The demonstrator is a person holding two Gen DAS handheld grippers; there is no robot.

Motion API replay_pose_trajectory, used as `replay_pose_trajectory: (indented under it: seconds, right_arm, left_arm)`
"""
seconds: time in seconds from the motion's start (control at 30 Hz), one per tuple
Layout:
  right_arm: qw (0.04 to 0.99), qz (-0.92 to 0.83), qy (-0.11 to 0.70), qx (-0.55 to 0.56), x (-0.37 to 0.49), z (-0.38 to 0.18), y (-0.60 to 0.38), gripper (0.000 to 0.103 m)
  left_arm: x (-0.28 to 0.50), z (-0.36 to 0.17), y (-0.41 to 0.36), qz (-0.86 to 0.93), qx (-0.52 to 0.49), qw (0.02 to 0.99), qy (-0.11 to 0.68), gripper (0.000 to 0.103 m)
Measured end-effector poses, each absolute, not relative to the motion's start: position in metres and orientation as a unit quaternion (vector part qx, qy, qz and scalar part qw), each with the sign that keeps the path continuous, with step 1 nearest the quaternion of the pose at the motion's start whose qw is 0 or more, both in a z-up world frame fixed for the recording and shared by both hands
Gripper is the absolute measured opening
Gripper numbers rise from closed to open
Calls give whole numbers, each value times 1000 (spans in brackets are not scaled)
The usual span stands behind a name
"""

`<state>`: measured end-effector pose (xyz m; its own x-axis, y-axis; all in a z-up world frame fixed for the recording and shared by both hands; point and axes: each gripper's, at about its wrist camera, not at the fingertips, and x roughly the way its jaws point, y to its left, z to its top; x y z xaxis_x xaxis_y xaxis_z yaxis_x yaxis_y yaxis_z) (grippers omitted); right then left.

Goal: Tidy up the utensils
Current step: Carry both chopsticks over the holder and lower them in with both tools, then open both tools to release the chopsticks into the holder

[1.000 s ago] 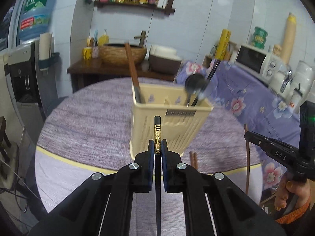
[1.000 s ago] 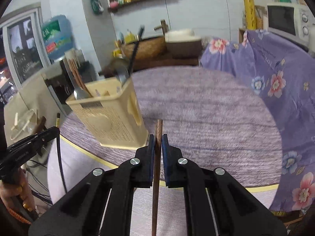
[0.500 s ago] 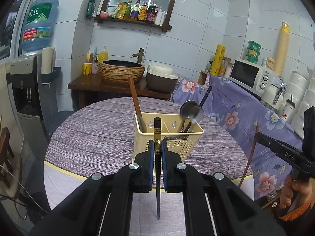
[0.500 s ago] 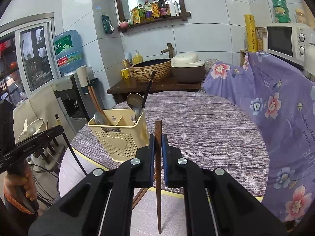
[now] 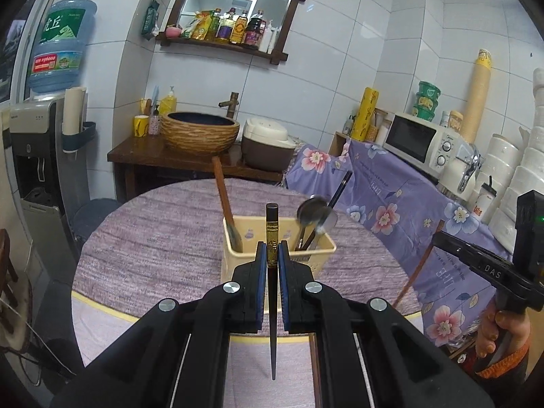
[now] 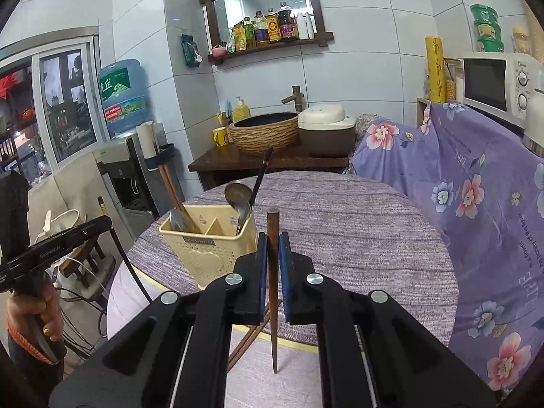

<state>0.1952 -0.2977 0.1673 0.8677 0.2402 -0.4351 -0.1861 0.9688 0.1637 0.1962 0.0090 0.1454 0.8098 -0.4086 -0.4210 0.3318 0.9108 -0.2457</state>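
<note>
A cream utensil holder [image 5: 234, 255] [image 6: 204, 251] stands on the round purple table [image 5: 153, 248] [image 6: 367, 238]. It holds a brown chopstick [image 5: 222, 200], spoons [image 5: 309, 212] and a black chopstick [image 5: 340, 187]. My left gripper [image 5: 271, 256] is shut on a black chopstick with a gold band [image 5: 271, 238], held upright in front of the holder. My right gripper [image 6: 272, 255] is shut on a brown wooden chopstick [image 6: 272, 238], upright, to the right of the holder. More brown chopsticks [image 6: 251, 336] lie on the table edge below it.
A purple floral cloth [image 6: 476, 183] covers the counter on the right, with a microwave [image 5: 421, 142] on it. A wooden side table with a woven basin [image 5: 200, 132] and rice cooker [image 5: 268, 146] stands behind. A water dispenser [image 5: 37, 142] is at the left.
Both grippers have pulled back and up from the holder, each still holding its chopstick upright. The holder now looks smaller and farther off.
</note>
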Motion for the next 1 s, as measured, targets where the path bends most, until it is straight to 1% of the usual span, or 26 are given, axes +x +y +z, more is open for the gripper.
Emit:
replay_pose_trajectory:
  seconds: [0.07, 0.33, 0.47, 0.6, 0.8, 1.0]
  right_arm:
    - [967, 116, 218, 59, 199, 184, -297, 8]
    - [977, 152, 141, 41, 228, 286, -262, 8]
    - [979, 156, 124, 37, 251, 308, -240, 8]
    - [979, 150, 134, 40, 271, 285, -225, 8]
    - [972, 147, 179, 46, 288, 230, -216, 8]
    - [966, 145, 207, 50, 297, 197, -212, 8]
  left_arm:
    - [198, 164, 13, -200, -88, 950, 224, 8]
    - [222, 254, 22, -182, -101, 969, 131, 8]
    - [246, 265, 15, -162, -106, 974, 118, 8]
    - [262, 244, 7, -150, -104, 975, 128, 8]
    - [274, 190, -1, -141, -94, 971, 171, 8]
    - [282, 152, 3, -132, -94, 965, 208, 8]
